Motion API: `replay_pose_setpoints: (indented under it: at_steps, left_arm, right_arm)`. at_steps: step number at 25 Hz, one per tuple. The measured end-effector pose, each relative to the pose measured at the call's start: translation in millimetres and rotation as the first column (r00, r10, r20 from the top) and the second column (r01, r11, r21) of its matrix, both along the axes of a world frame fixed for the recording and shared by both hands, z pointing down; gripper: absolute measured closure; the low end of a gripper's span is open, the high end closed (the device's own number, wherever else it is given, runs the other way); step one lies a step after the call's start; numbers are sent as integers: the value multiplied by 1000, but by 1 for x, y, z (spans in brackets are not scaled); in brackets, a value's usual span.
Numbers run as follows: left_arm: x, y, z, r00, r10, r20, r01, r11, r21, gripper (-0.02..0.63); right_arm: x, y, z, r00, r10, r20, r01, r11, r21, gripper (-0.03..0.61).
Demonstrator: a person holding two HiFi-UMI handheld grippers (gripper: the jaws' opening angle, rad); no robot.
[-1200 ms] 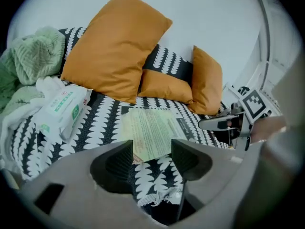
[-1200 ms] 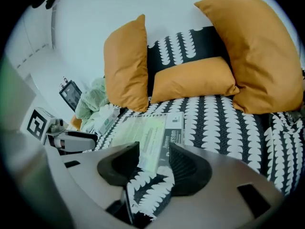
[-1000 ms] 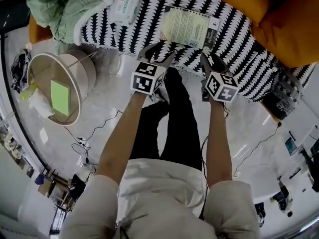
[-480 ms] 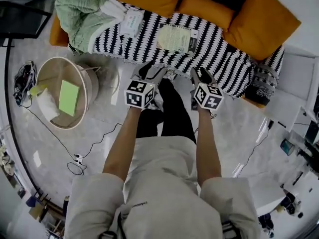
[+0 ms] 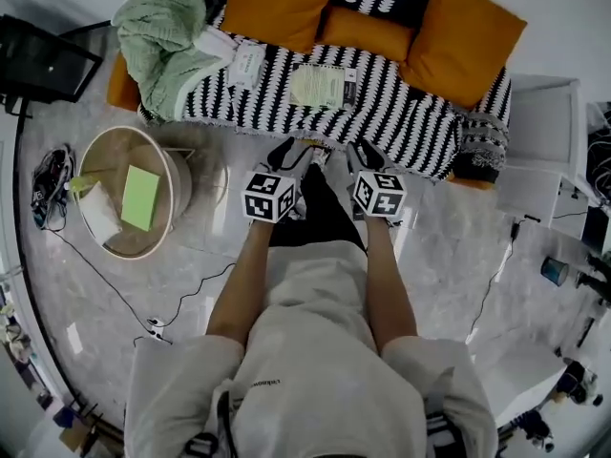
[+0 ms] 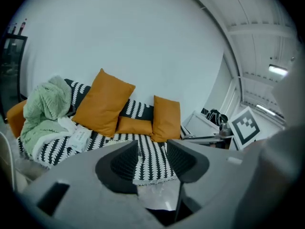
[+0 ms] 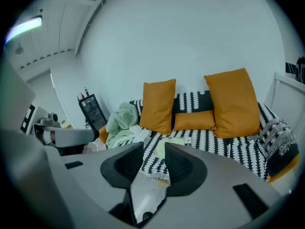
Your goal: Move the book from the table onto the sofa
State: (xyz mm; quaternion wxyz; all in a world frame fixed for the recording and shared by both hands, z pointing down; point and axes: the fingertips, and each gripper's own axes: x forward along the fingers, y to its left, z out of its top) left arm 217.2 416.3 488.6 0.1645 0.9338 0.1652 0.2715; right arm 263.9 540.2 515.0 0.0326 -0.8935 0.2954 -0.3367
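The pale green book (image 5: pixel 320 86) lies flat on the black-and-white patterned sofa seat (image 5: pixel 401 122), in front of the orange cushions; it also shows in the right gripper view as the book (image 7: pixel 183 141). My left gripper (image 5: pixel 286 153) and right gripper (image 5: pixel 364 153) hang side by side over the floor, short of the sofa's front edge and apart from the book. Both have just been closing their jaws, with a gap left and nothing between them. The left gripper (image 6: pixel 152 159) and right gripper (image 7: pixel 155 163) look toward the sofa.
A round wooden table (image 5: pixel 95 156) with a green notepad (image 5: pixel 141 197) stands at the left. A green blanket (image 5: pixel 167 27) and a tissue pack (image 5: pixel 246 62) lie on the sofa's left end. Orange cushions (image 5: pixel 286 3) line the back. Cables (image 5: pixel 162 299) run across the floor.
Both grippers have drawn back from the sofa's edge and risen, and the view has pulled away. The book stays on the sofa seat.
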Motion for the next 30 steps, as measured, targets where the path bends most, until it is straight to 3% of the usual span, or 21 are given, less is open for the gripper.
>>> replay_pose_setpoints:
  at_steps: [3,12,21,25,30]
  left_arm:
    - [-12,3,-18,1000,-1,-18,0,1000,-23,456]
    - [-17,-6,-71,997,6,-77,-5,1000,18,463]
    - [-32,1,-70,996,25,-82,-20,997,69,539]
    - [-30,0,-69,997,13,-73,-6,995,98,594]
    - [-34,-7,-59,999,0,-41,5,994,109,604]
  right_arm:
    - [-18,-1,-11,1000,-12,-9,12,1000,-5,445]
    - [-33,-17,-74,985,-64,-159,66,998,6,520]
    - [-64,-23,-64,978,-142,-153,134,989,-63,552]
    - [-61,-15,-63,980,-127,-152,117,990,-73,563]
    - [-54,-12,-65,985,-91,-144,83,995,-58,571]
